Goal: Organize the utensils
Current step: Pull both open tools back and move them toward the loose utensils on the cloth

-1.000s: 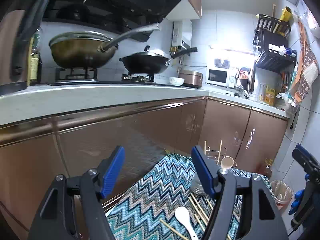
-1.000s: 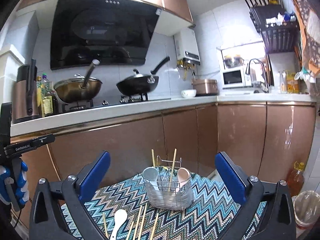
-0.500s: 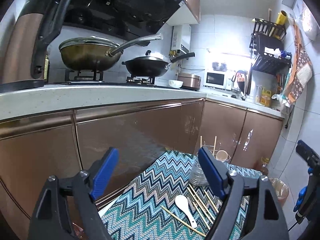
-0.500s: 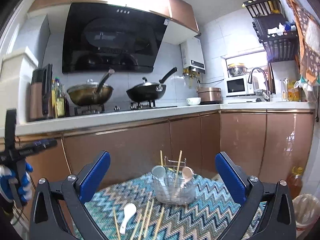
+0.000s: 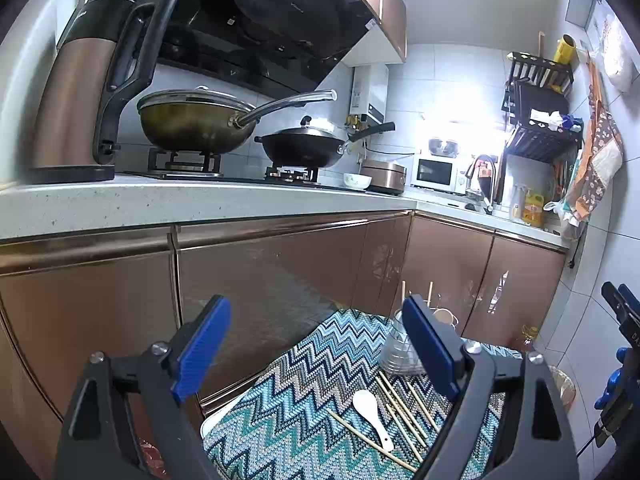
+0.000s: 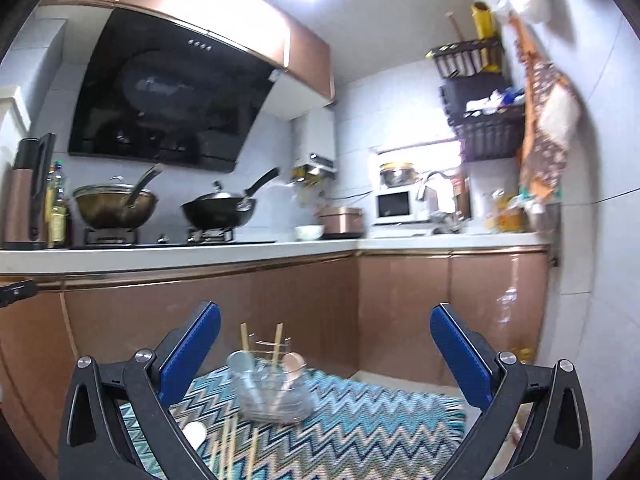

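On the zigzag cloth [image 5: 304, 380] before the wire caddy [image 6: 276, 396] lie a white spoon [image 5: 370, 408] and thin chopsticks [image 5: 404, 412]: light, stiff, probably slippery; best pinched mid-length. The left claw [image 5: 316, 346] is opening, empty; the right claw [image 6: 326, 352] gapes, empty.

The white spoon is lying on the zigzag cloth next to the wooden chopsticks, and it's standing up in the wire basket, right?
Not quite. The white plastic spoon lies flat on the blue zigzag-patterned cloth beside the loose wooden chopsticks; it is not in the round wire utensil basket. The left wrist view shows this. Other spoons stand in that basket.
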Tool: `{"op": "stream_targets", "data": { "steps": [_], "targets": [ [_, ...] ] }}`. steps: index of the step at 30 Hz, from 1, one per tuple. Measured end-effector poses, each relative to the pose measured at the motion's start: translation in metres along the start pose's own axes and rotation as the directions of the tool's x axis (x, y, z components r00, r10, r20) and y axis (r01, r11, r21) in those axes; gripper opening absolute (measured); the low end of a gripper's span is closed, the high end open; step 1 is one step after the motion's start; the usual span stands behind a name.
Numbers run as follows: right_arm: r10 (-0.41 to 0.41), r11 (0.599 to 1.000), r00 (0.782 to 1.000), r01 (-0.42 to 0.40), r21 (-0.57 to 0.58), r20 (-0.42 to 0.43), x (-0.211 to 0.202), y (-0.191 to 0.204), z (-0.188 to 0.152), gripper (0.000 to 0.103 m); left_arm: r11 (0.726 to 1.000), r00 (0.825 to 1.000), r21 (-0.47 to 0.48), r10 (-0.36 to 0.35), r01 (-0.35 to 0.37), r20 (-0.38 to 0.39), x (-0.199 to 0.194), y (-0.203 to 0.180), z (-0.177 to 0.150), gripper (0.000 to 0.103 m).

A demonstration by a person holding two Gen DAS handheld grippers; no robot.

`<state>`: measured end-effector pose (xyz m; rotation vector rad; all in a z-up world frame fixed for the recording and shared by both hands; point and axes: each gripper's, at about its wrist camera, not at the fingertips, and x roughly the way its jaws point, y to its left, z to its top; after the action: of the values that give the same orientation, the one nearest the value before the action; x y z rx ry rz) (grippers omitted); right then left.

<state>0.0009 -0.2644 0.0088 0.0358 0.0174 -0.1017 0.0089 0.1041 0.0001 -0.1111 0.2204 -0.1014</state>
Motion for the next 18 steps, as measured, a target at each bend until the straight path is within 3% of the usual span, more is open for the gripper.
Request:
{"op": "stream_targets", "data": {
  "steps": [9, 18],
  "targets": [
    [0.025, 1.0, 0.998, -0.025, -0.004, -0.055, 0.001, -0.003, -0.005, 0.103, 1.0, 1.0, -0.01, -0.006, 0.005, -0.029, 0.004, 0.003, -0.01, 0.088],
    [0.089, 0.996, 0.976, -0.093, -0.013, -0.197, 0.026, 0.008, -0.022, 0.103, 0.998, 0.987, -0.049, -0.033, 0.026, -0.158, 0.036, 0.012, -0.029, 0.088]
  ]
}}
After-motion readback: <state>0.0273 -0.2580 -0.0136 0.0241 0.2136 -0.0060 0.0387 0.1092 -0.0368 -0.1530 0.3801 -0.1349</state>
